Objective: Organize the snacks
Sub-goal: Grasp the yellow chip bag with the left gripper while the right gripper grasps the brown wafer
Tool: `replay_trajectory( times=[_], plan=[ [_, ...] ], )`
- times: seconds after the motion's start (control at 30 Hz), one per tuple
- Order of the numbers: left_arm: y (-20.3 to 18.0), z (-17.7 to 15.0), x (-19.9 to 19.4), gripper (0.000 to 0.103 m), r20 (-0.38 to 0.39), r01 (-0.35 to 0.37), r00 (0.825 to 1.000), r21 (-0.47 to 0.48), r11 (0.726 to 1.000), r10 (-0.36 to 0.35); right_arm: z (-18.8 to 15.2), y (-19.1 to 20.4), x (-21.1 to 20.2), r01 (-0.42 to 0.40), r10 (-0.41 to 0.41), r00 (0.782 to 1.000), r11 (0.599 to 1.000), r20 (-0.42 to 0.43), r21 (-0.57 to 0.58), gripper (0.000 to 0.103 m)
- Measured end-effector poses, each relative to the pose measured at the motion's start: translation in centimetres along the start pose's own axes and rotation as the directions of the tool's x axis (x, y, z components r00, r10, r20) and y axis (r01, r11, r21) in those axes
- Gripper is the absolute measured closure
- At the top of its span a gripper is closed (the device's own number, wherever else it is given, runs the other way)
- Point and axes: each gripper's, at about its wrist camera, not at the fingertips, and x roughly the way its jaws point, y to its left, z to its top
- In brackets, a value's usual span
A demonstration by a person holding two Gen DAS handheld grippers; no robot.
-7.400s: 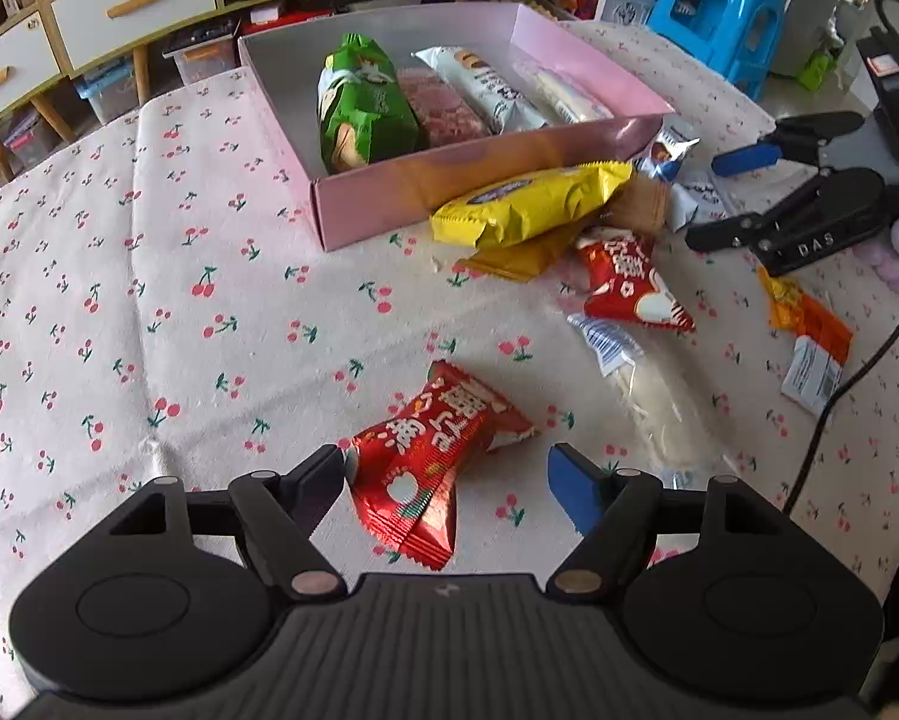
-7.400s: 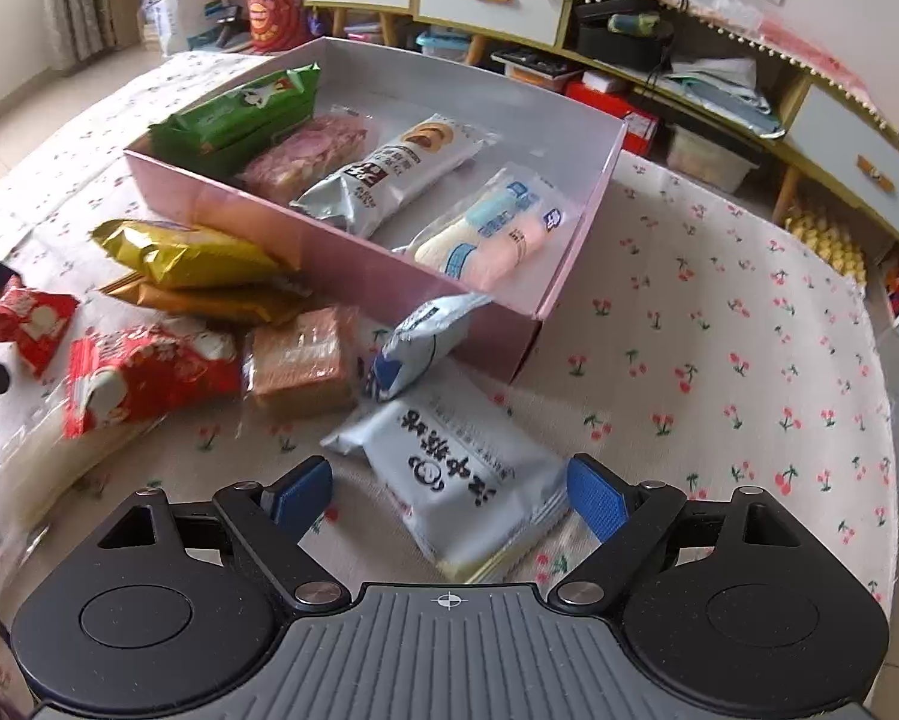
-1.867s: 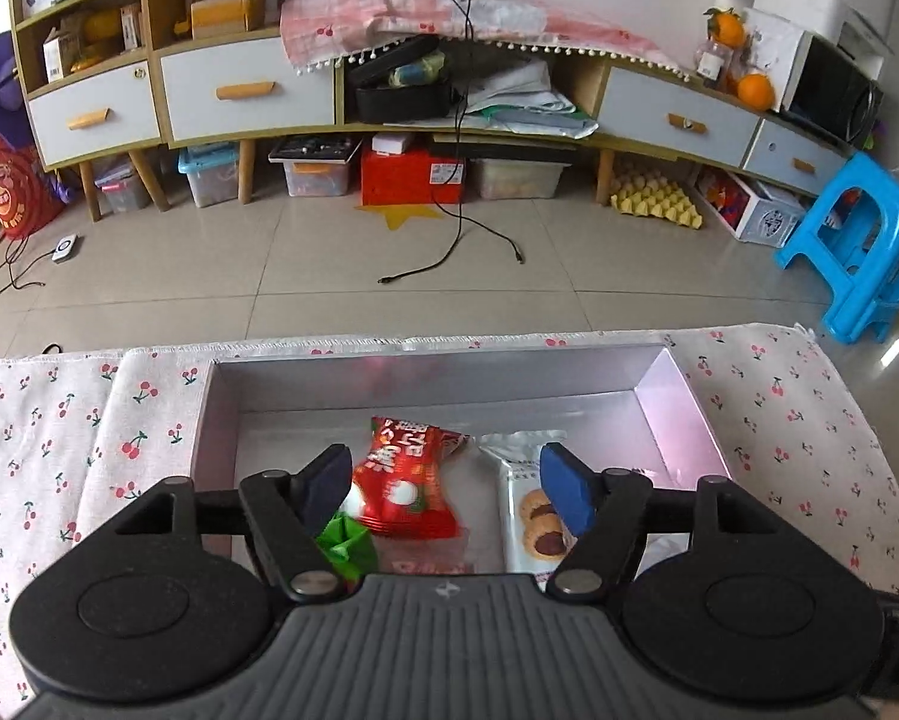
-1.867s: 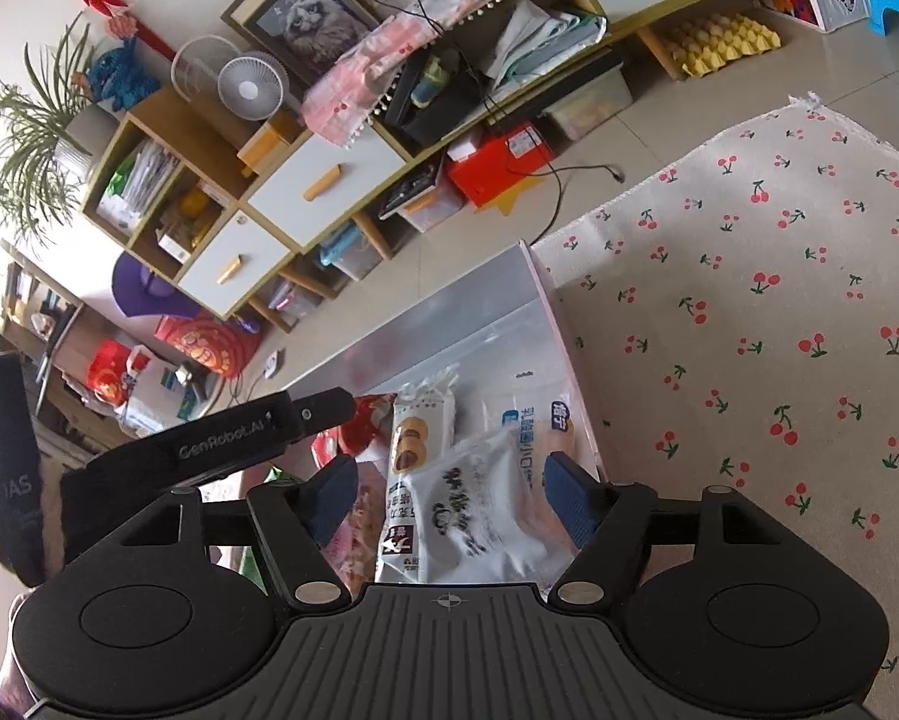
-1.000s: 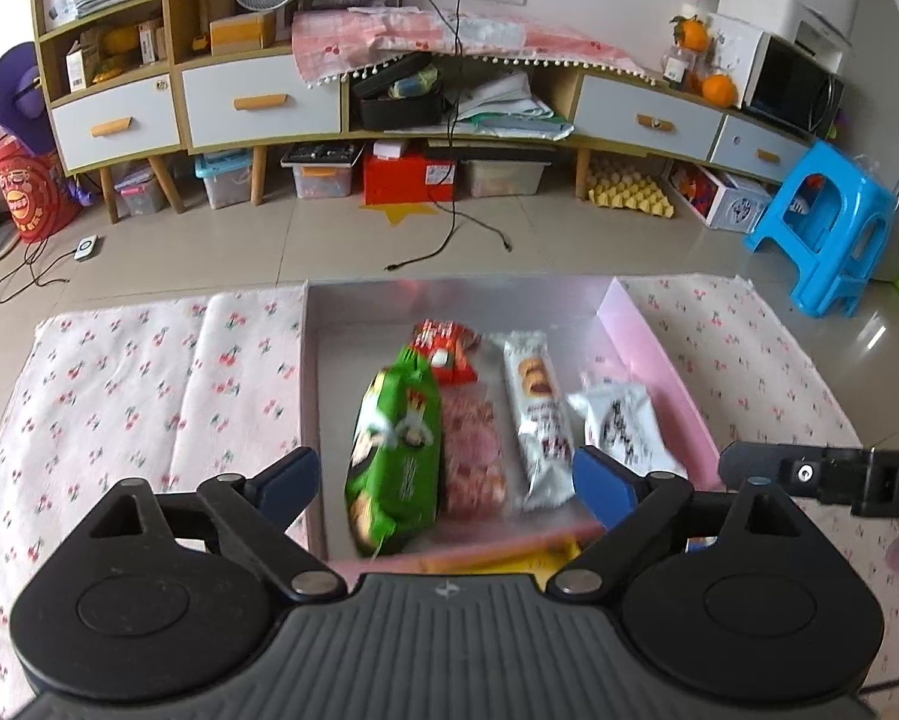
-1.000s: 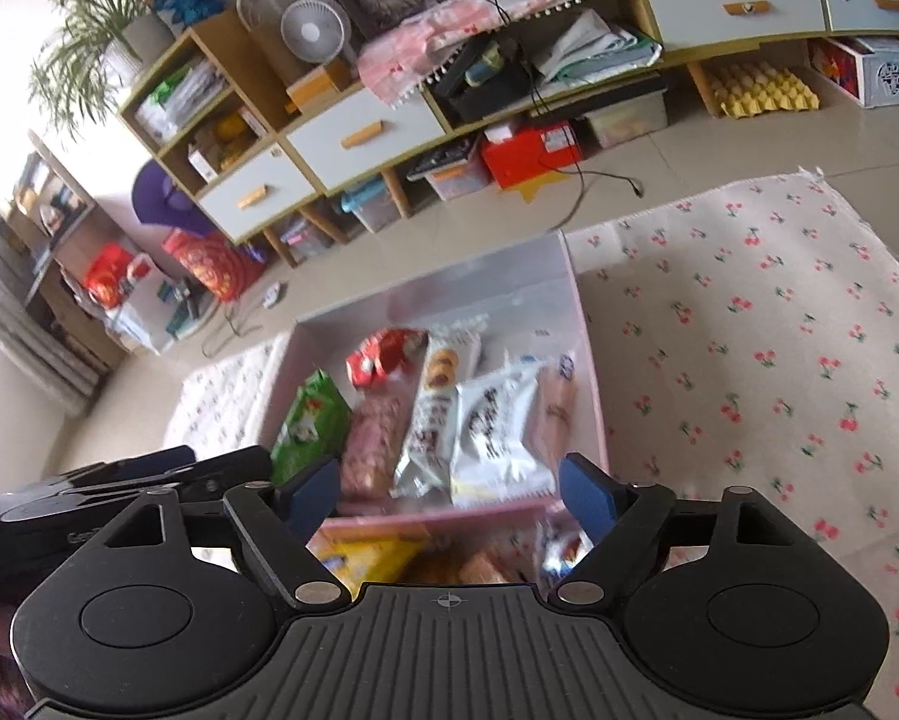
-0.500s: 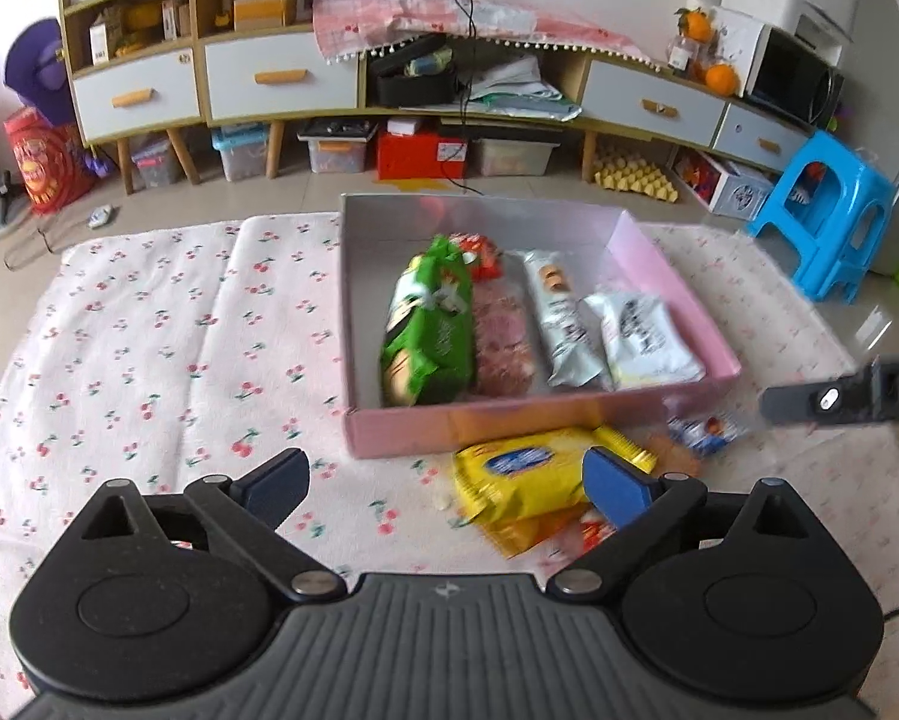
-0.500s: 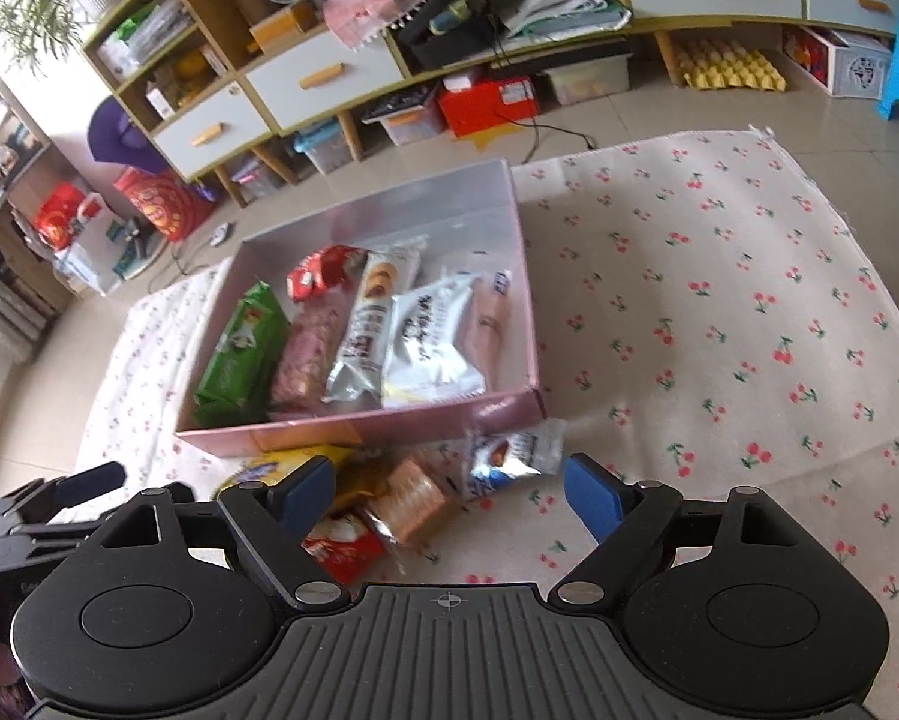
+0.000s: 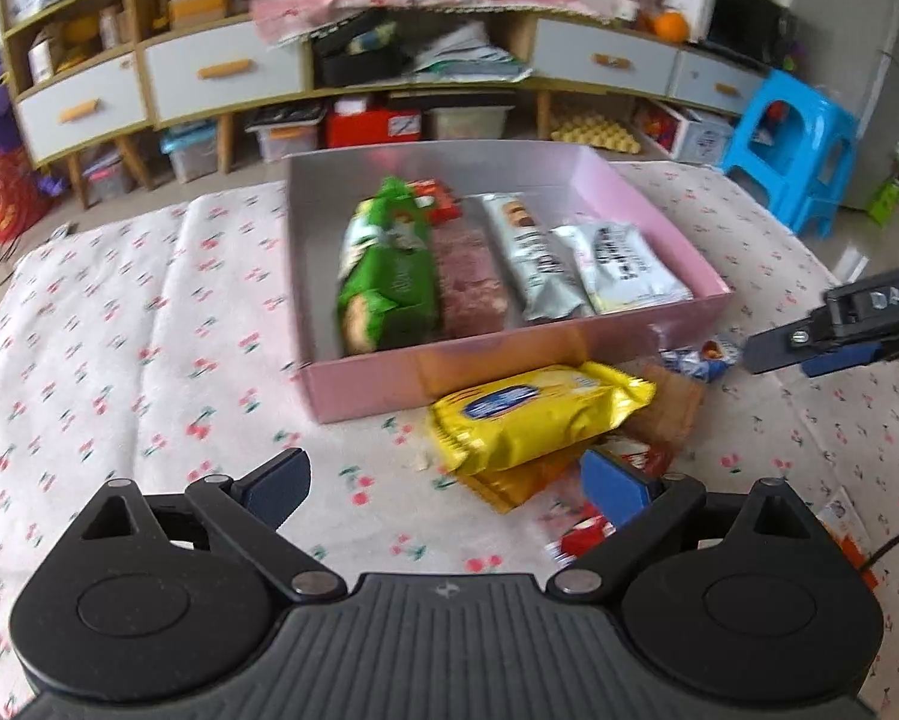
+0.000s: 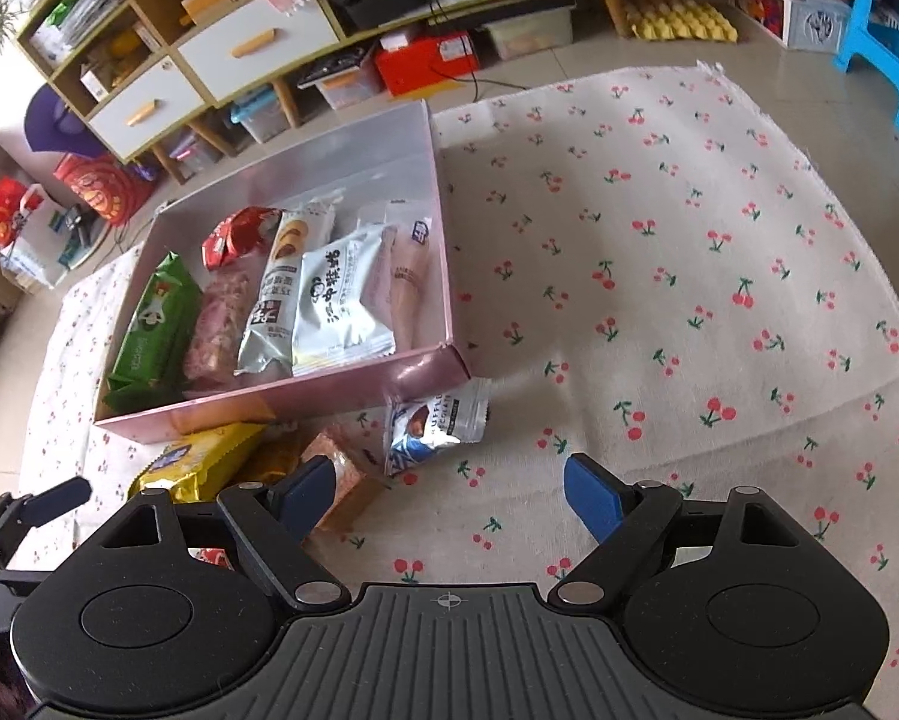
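A pink box (image 9: pixel 509 381) (image 10: pixel 305 399) holds several snacks: a green pack (image 9: pixel 386 276) (image 10: pixel 155 324), a red pack (image 10: pixel 239 234), a pinkish bar (image 9: pixel 470 279), silver packs (image 9: pixel 623 270) (image 10: pixel 335 300). In front of the box lie a yellow pack (image 9: pixel 539 417) (image 10: pixel 203 459), a brown square snack (image 10: pixel 344 489) and a small blue-white packet (image 10: pixel 434 423) (image 9: pixel 698 357). My left gripper (image 9: pixel 446 483) is open and empty just before the yellow pack. My right gripper (image 10: pixel 449 495) is open and empty, near the blue-white packet; it shows at the right in the left wrist view (image 9: pixel 839 330).
The cherry-print tablecloth (image 10: pixel 659 276) covers the table. A red-white packet (image 9: pixel 581 537) lies under my left gripper's right finger. Cabinets with drawers (image 9: pixel 227 75) and a blue stool (image 9: pixel 791 144) stand beyond the table.
Both grippers have let go of their snacks in the box, drawn back toward the table's near side and dropped lower over the loose snacks.
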Motion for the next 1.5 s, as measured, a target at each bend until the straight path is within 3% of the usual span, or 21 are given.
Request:
replay_trajectory(
  times=[0.2, 0.33, 0.53, 0.83, 1.07, 1.27, 1.5],
  plan=[
    [-2.4, 0.1, 1.1, 0.014, 0.017, 0.025, 1.0, 0.1, 0.995, -0.026, -0.1, 0.3, 0.7, -0.007, 0.008, 0.999, 1.0, -0.033, 0.022, 0.018],
    [-3.4, 0.2, 1.6, 0.018, 0.028, -0.001, 1.0, 0.139, 0.99, -0.003, -0.1, 0.5, 1.2, -0.019, 0.021, 0.999, 0.999, -0.05, 0.037, 0.018],
    [-3.8, 0.3, 2.2, 0.035, 0.027, -0.065, 0.998, 0.163, 0.984, 0.062, -0.1, 1.0, 1.8, -0.02, 0.023, 0.998, 0.998, -0.06, 0.054, 0.018],
    [-2.8, 0.9, 1.7, 0.044, -0.001, -0.026, 1.0, 0.072, 0.997, 0.026, 0.1, 1.9, 3.3, -0.004, 0.012, 0.998, 0.992, -0.06, 0.129, 0.018],
    [-1.5, 1.0, 1.2, 0.045, -0.027, -0.038, 0.999, -0.004, 0.999, 0.038, 0.1, 3.0, 4.2, 0.064, -0.061, 0.998, 0.985, -0.025, 0.159, 0.018],
    [-0.2, 0.2, 0.3, 0.045, -0.044, -0.057, 0.997, -0.024, 0.998, 0.056, -0.6, 4.7, 4.6, 0.136, -0.14, 0.989, 0.986, 0.037, 0.095, 0.02],
    [1.9, -1.1, -1.0, 0.045, -0.055, -0.069, 0.996, -0.01, 0.998, 0.069, -0.9, 3.7, 3.7, 0.117, -0.117, 0.993, 0.993, 0.02, 0.024, 0.021]
  ],
)
